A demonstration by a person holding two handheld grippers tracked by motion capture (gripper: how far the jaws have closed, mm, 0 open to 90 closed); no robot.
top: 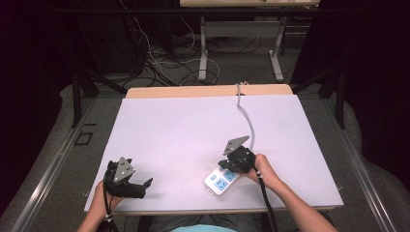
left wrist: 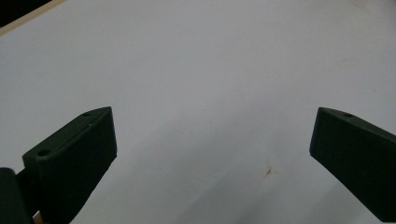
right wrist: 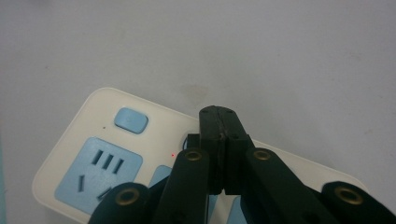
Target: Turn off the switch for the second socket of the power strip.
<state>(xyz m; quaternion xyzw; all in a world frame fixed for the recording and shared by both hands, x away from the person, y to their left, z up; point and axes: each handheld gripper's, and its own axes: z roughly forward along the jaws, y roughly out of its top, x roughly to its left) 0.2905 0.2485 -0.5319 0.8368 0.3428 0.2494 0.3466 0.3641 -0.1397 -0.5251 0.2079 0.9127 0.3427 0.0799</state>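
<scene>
A white power strip [top: 220,181] with blue sockets lies near the front edge of the white table [top: 183,125], and its grey cable [top: 245,116] runs off over the far edge. My right gripper [top: 232,162] points down at the strip's far end. In the right gripper view the jaws are shut [right wrist: 219,112] with nothing between them. Their tips stand over the strip [right wrist: 93,140], just right of a blue button [right wrist: 131,120] and above a blue socket [right wrist: 98,175]. Whether they touch the strip I cannot tell. My left gripper [top: 146,187] rests open at the front left, its fingers [left wrist: 79,154] wide apart over bare table.
A wooden strip [top: 208,90] marks the table's far edge. Beyond it, loose cables [top: 164,63] lie on the floor around the metal legs of a second desk [top: 203,43]. A small brown stain [left wrist: 268,171] marks the tabletop between the left jaws.
</scene>
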